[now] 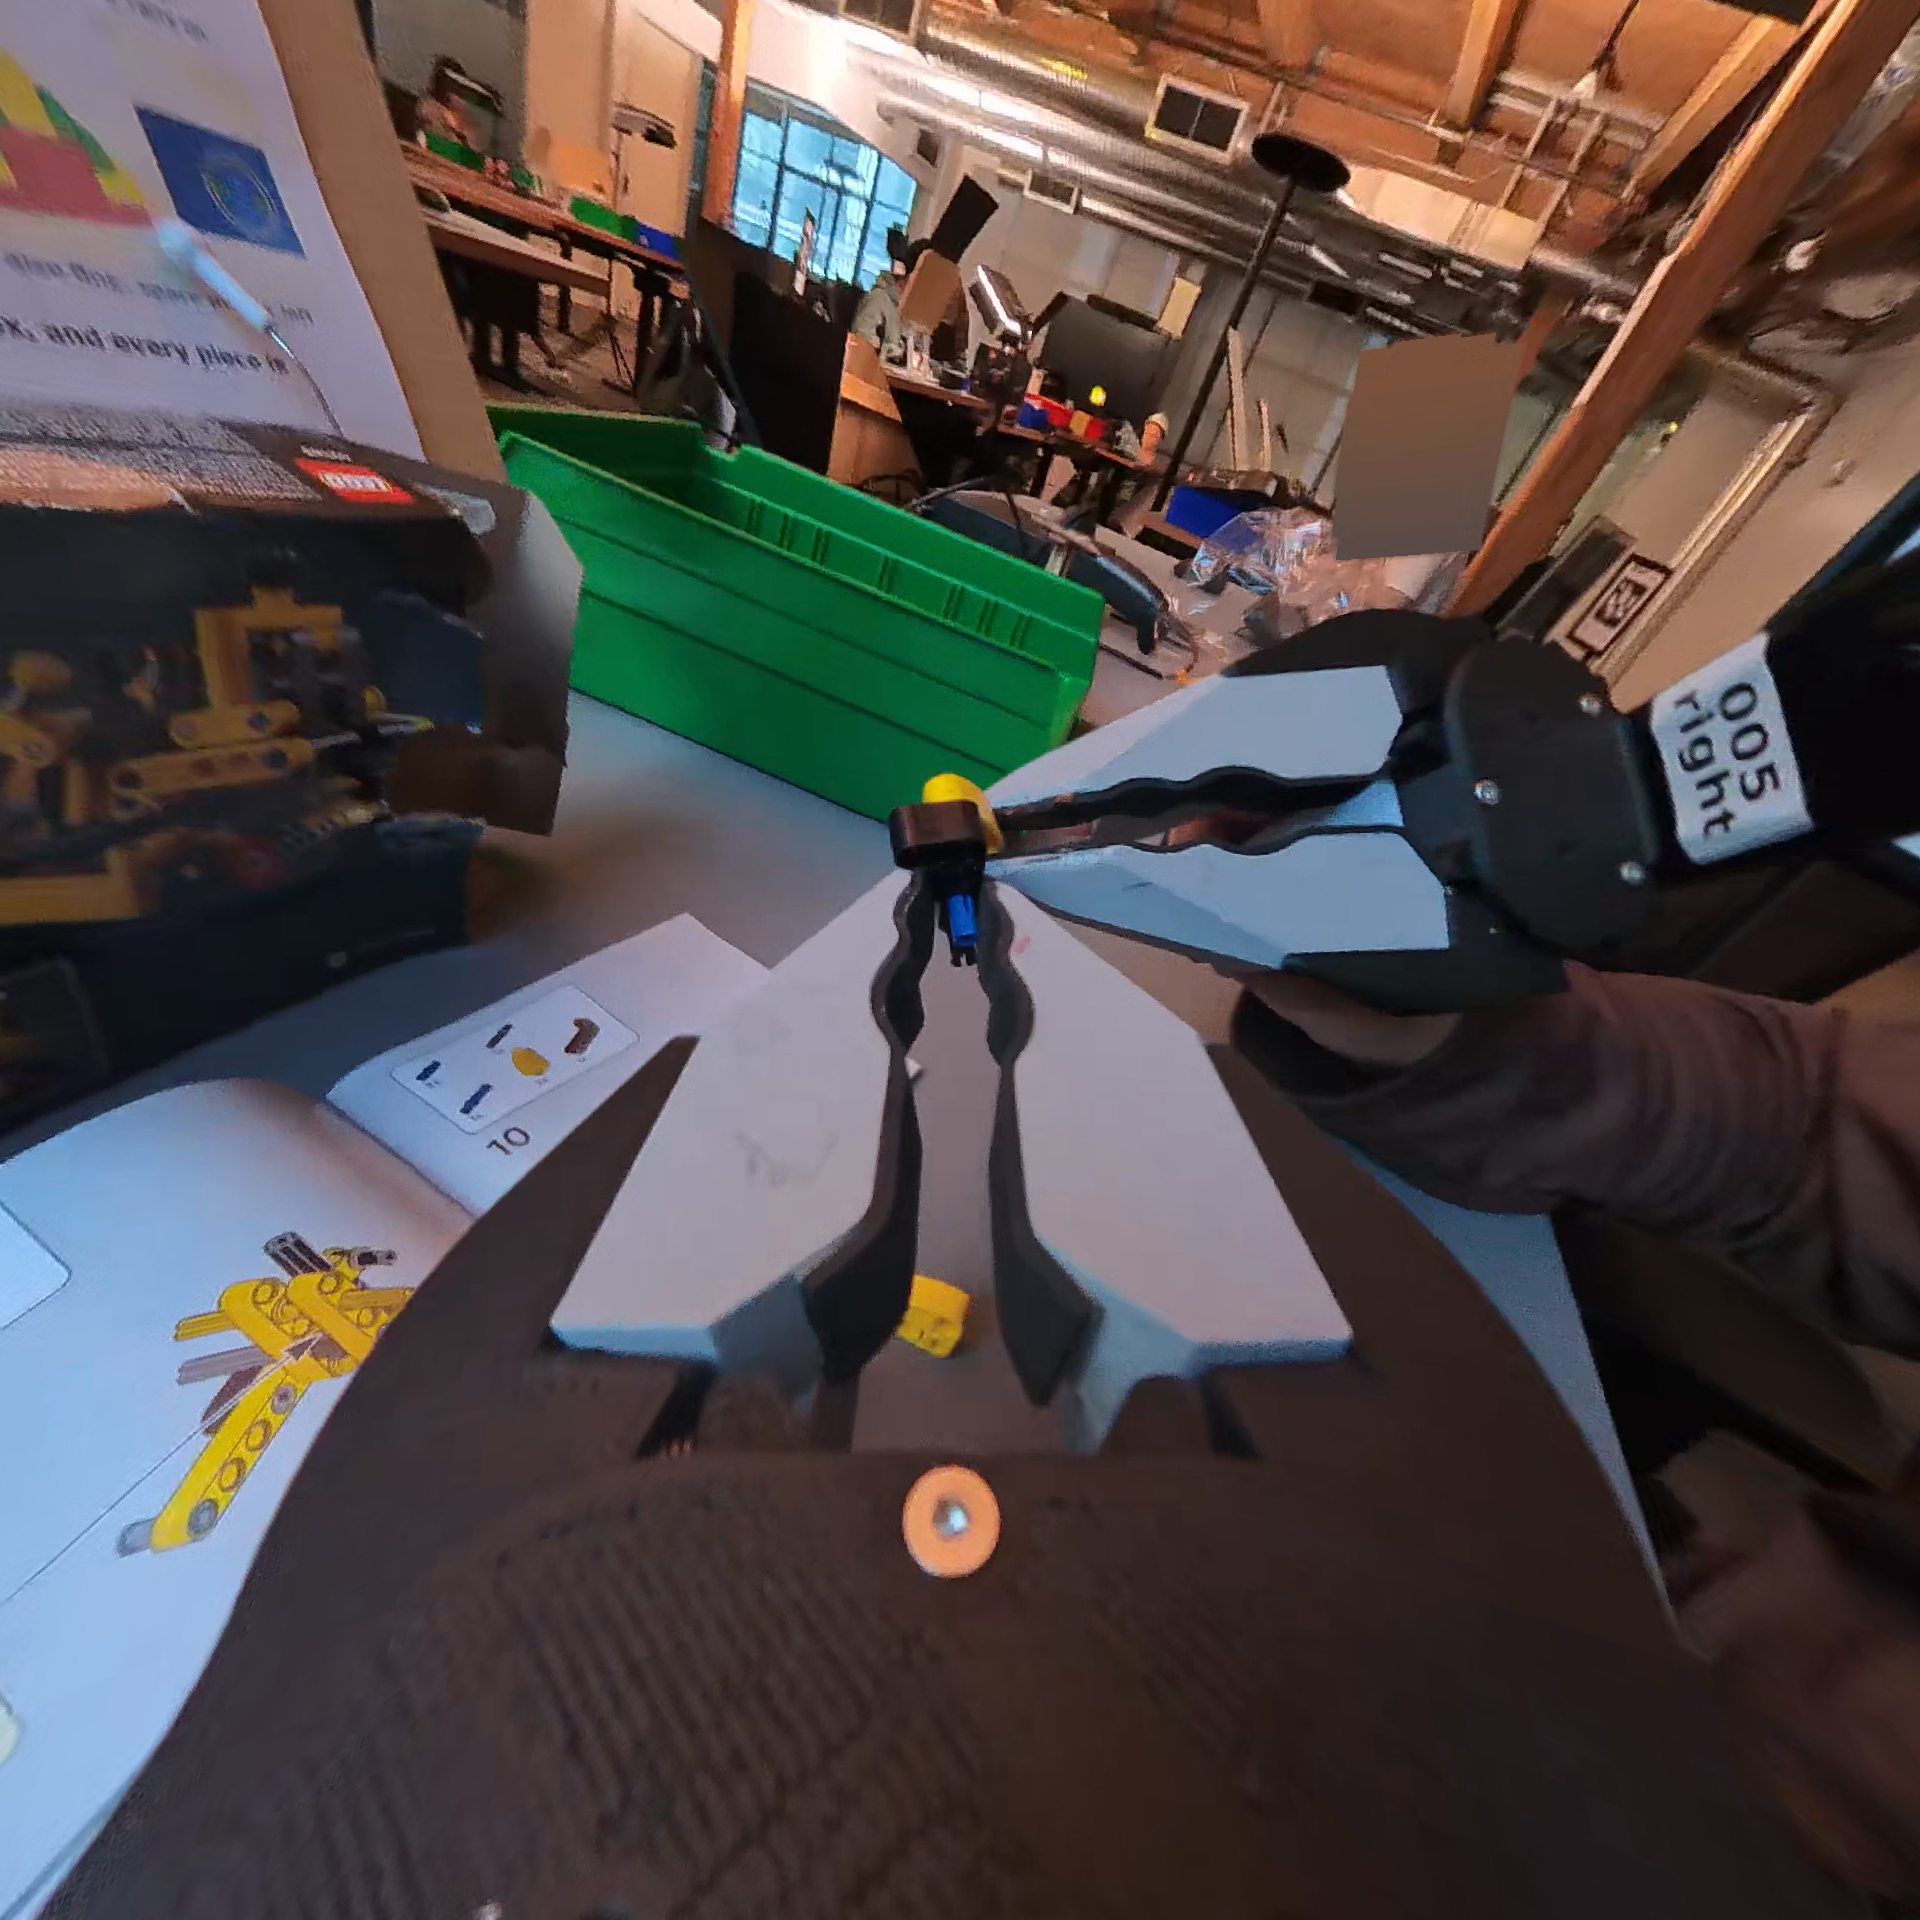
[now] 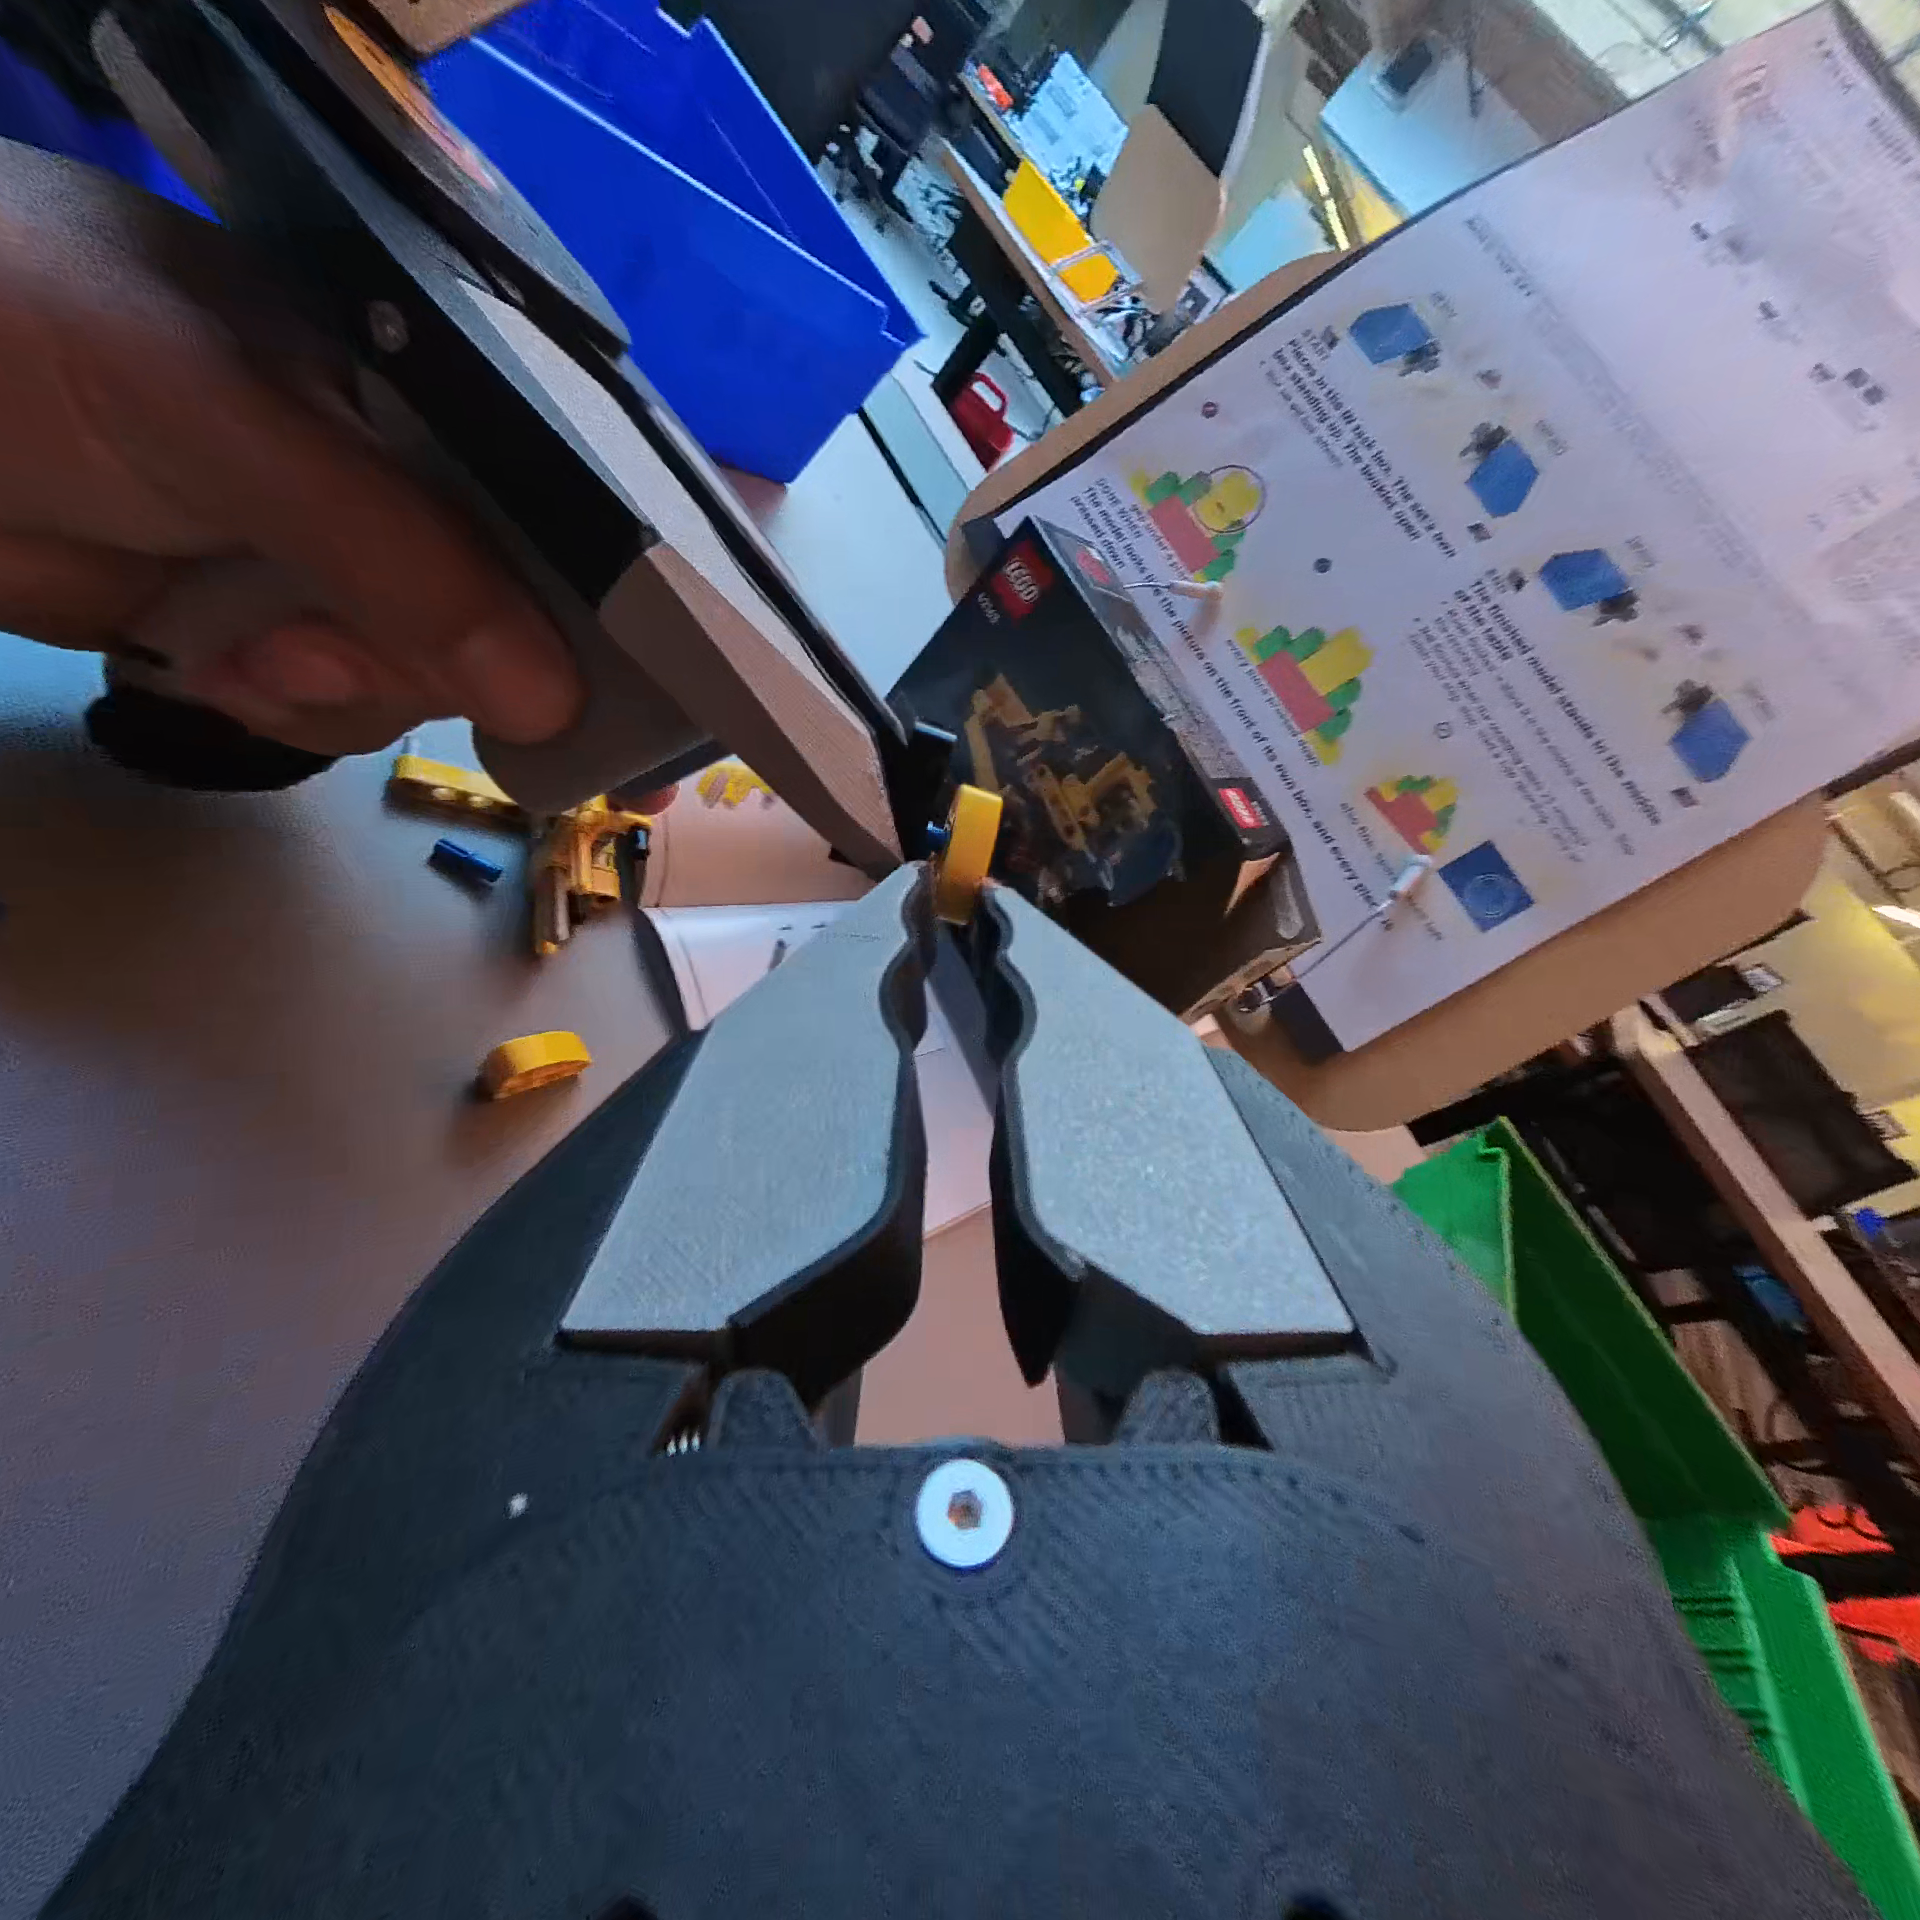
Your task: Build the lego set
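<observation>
My left gripper is shut on a small blue pin that stands between its tips. A black connector sits on the pin's far end. My right gripper comes in from the right, shut on a small yellow rounded piece pressed against the black connector. In the right wrist view my right gripper pinches the yellow piece, and the left gripper meets it from the upper left. Both are held above the table.
An open instruction booklet lies at left, the set's box behind it, and a green bin beyond. On the table lie a yellow curved piece, a blue pin, a yellow sub-assembly and a yellow beam. A poster board stands at right. Less than 4 cm separates the two grippers' tips.
</observation>
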{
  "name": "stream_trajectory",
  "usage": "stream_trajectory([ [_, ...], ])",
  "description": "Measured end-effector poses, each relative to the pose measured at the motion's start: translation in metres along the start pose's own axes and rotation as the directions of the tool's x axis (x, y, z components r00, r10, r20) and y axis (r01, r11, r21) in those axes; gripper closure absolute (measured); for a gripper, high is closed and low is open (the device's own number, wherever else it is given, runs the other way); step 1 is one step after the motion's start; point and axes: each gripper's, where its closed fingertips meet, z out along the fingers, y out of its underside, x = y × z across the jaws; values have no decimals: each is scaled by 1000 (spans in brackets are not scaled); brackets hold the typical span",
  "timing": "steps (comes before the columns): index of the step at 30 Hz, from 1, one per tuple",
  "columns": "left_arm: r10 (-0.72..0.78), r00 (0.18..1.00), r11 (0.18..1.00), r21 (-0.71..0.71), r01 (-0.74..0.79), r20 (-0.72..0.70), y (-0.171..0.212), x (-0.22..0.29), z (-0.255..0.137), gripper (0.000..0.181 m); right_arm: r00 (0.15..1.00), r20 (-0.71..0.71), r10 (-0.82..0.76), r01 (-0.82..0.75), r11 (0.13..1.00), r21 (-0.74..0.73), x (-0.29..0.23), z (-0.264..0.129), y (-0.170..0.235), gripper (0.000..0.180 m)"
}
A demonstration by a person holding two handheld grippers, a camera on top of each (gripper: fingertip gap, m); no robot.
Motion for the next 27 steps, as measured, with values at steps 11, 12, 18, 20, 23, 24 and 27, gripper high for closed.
stream_trajectory([
  [11, -255, 947, 963, 36, 267, -195, 2, 16, 5, 175, 944, 220, 245, -280, 949, 145, 3, -15, -4, 163],
  [12, -274, 939, 958, 31, 287, -207, 3, 17, 6, 175, 956, 205, 210, -243, 958, 151, 3, -17, -4, 164],
  [18, -371, 896, 923, 6, 384, -246, 10, 16, 10, 175, 978, 184, 101, -128, 981, 143, -3, -18, 1, 166],
  [20, -362, 896, 926, 12, 378, -257, 9, 20, 10, 175, 974, 192, 120, -149, 978, 143, 1, -21, 1, 164],
  [23, -355, 887, 924, 31, 380, -294, 3, 28, 11, 176, 963, 222, 156, -198, 963, 183, 4, -30, -6, 162],
  [24, -363, 890, 921, 39, 388, -276, 3, 26, 11, 176, 948, 253, 192, -249, 944, 218, 5, -34, -11, 170],
  [27, -415, 862, 891, 60, 450, -292, 0, 17, 5, 176, 874, 357, 330, -427, 871, 241, 14, -41, -14, 179],
])
